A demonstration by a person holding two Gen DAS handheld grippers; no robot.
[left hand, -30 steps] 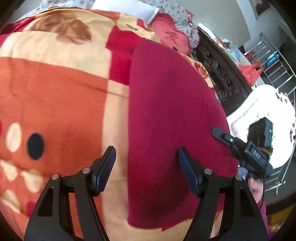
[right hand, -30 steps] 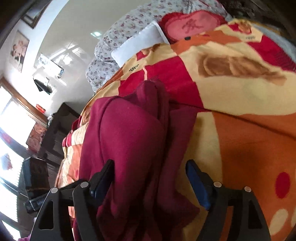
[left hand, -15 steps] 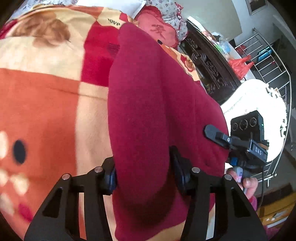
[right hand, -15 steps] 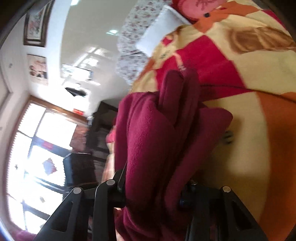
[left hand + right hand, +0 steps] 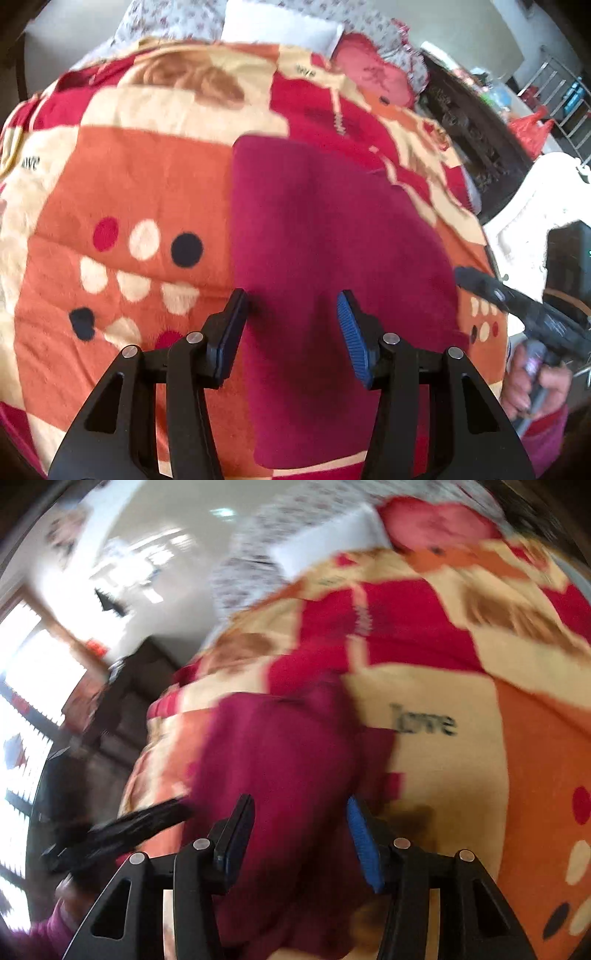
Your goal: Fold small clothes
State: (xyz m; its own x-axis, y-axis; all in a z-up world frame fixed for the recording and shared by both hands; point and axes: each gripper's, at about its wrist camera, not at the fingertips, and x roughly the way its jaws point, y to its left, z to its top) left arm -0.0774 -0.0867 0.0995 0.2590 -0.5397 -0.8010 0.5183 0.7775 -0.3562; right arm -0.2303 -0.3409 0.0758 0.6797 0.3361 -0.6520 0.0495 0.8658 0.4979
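One small garment, a maroon fleece piece [image 5: 332, 240], lies on one patchwork fleece blanket [image 5: 129, 177] of orange, cream and red that covers the bed. It sits on the side of the blanket nearer the dark carved wooden furniture [image 5: 476, 147]. In the left wrist view it looks spread fairly flat, with a straight left edge. In the blurred right wrist view its near part looks bunched and thick.

Two grippers are in play, each with one black pad and one ribbed blue pad [image 5: 349, 332]. The left gripper [image 5: 291, 321] tilts steeply down over the near part of the garment, its black pad above the garment's left edge. Its jaws have just been narrowing and stand about half apart. The fabric below looks flat, with no fold pinched between the pads.

The right gripper [image 5: 301, 834] points down more shallowly from the opposite side. Its jaws have just been opening and stand about half apart. The maroon fabric runs between them, but blur hides any contact and the pads do not appear to squeeze it.

One hand [image 5: 535, 376], the right, shows in the left wrist view wrapped around its gripper's handle, with a maroon sleeve at the wrist. At the head of the bed are one white pillow [image 5: 280, 27] and one red cushion [image 5: 373, 77].
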